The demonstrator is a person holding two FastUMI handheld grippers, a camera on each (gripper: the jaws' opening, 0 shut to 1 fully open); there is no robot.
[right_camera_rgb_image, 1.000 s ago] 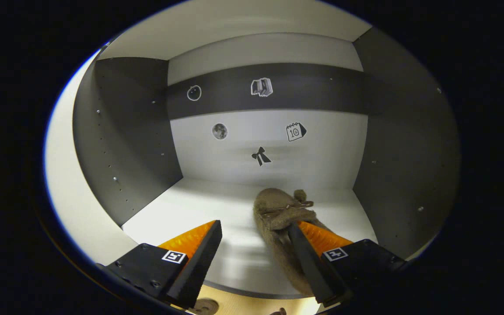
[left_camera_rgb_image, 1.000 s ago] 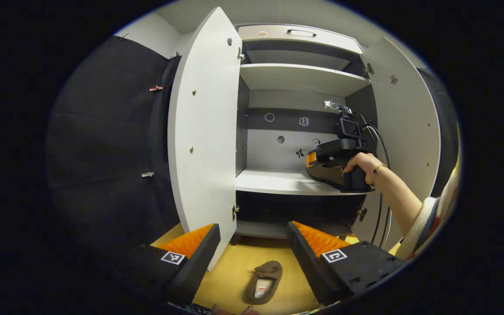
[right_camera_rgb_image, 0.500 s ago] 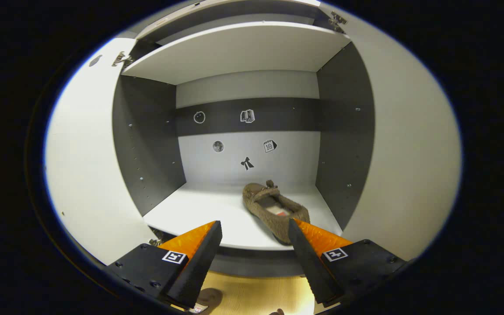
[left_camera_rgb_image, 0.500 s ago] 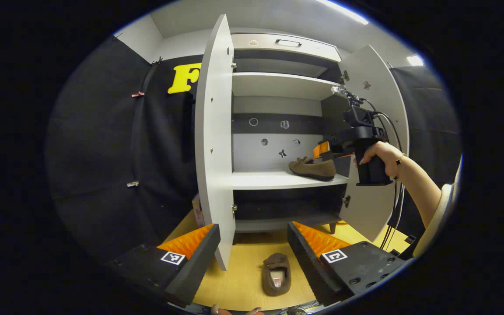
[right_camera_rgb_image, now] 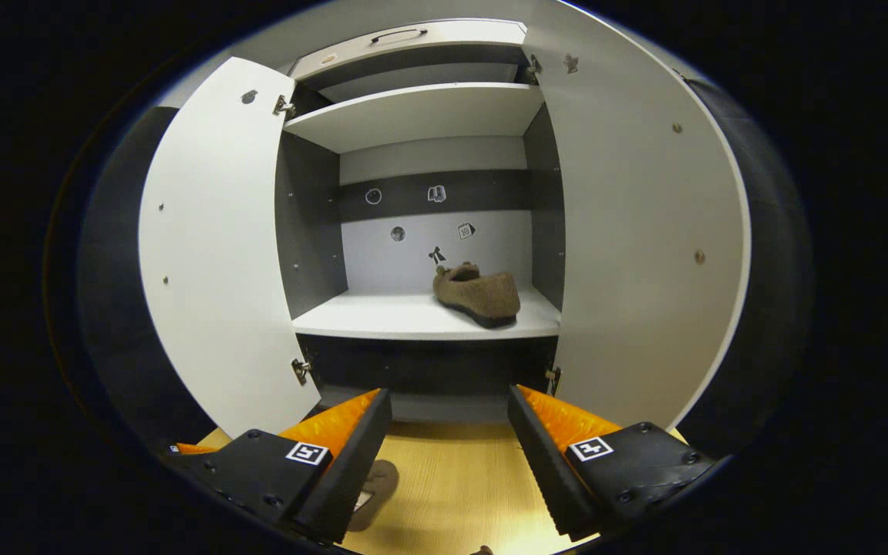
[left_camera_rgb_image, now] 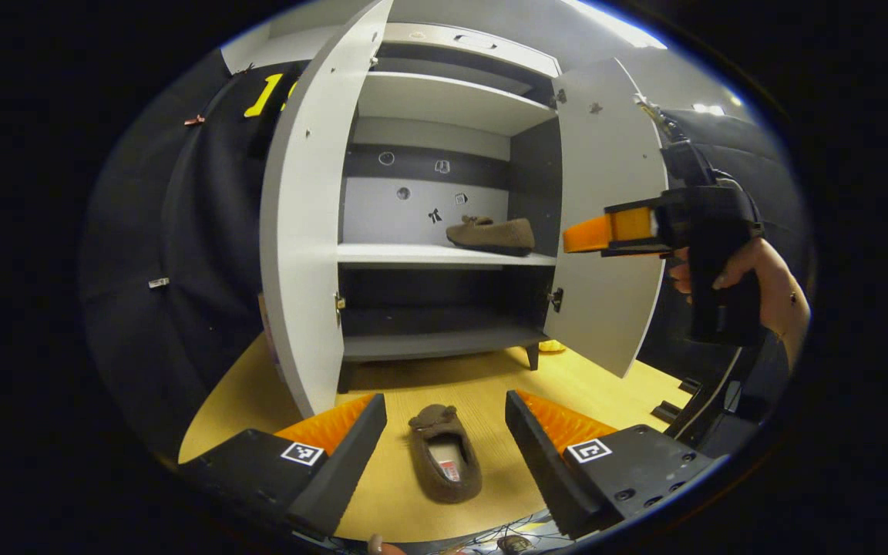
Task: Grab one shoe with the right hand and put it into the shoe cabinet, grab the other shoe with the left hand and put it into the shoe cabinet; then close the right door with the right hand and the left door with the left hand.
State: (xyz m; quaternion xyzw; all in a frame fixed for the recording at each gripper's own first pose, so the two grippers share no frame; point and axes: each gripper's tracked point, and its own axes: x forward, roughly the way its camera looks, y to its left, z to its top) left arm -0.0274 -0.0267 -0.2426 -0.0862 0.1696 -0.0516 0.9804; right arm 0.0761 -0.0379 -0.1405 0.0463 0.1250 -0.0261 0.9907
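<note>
Resting on cabinet (right_camera_rgb_image: 421,317) shelf, one shoe (right_camera_rgb_image: 477,293), other shoe (left_camera_rgb_image: 442,455) seemingly on floor

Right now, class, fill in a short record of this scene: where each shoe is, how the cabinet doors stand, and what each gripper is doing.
Shoe one: shoe on the shelf, at its right side, inside the cabinet
Shoe two: shoe on the floor, in front of the cabinet
Left door: open
Right door: open
Left gripper: open, empty, above the shoe on the floor
Right gripper: open, empty, facing the cabinet
</note>
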